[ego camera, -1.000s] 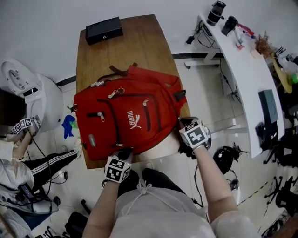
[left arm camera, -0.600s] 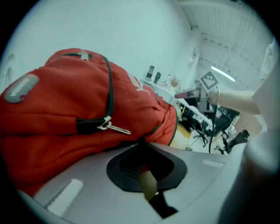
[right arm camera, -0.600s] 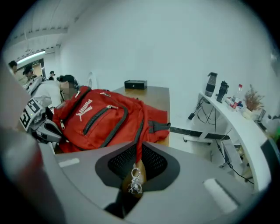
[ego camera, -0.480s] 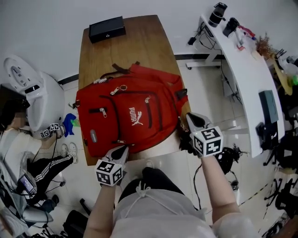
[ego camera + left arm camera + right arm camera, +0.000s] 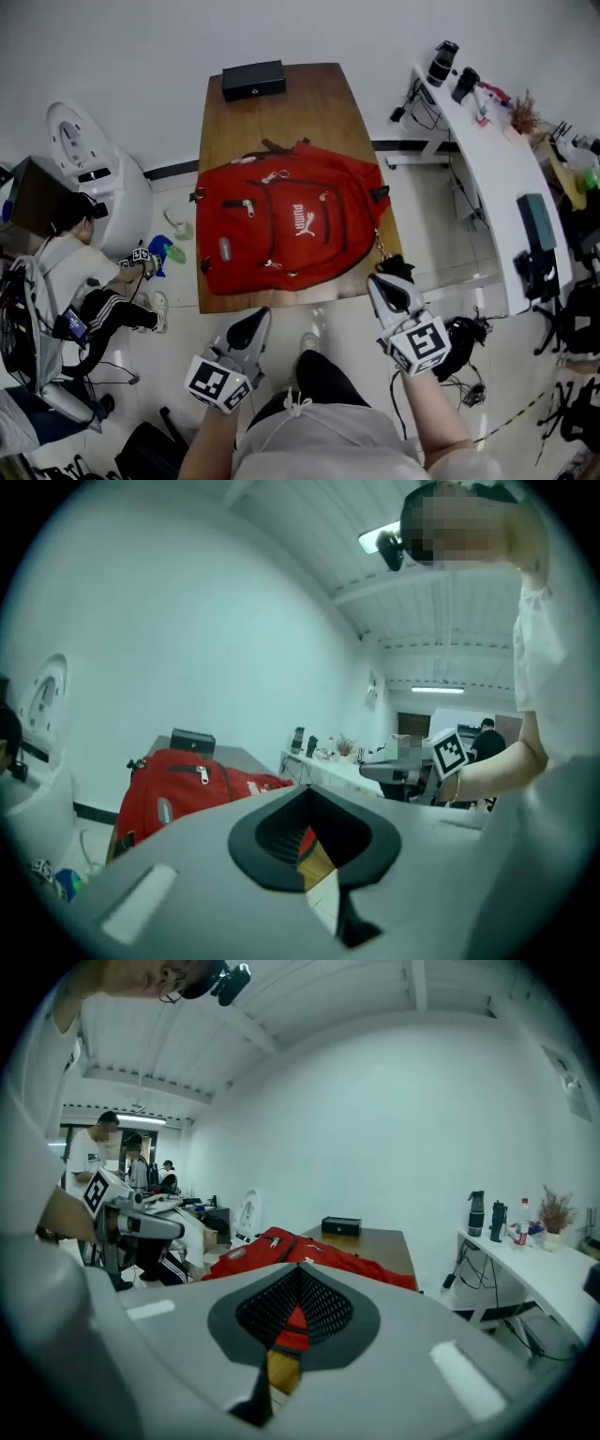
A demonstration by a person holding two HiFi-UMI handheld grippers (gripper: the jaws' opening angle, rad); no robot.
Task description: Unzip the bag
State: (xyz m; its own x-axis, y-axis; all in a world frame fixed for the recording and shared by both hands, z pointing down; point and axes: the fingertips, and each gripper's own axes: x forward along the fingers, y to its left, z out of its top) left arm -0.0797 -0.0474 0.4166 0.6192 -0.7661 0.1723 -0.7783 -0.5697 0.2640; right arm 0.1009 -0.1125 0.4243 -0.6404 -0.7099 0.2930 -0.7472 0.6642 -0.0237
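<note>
Red backpack (image 5: 291, 225) lies flat on wooden table (image 5: 272, 103); zips look closed. Left gripper (image 5: 255, 323) and right gripper (image 5: 382, 286) both pressed together, empty, off table edge at bag's 6 o'clock, well apart from it. Recommended: spread one pair of jaws, pinch ringed zip pull (image 5: 275, 176) at bag's 11 o'clock; other gripper pins fabric beside it; draw along track.

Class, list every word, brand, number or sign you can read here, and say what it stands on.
"PUMA": white print on the red fabric backpack.
Grey tag on that backpack: too small to read.
Black-and-white square markers on the left cube and right cube: patterns, no letters.
</note>
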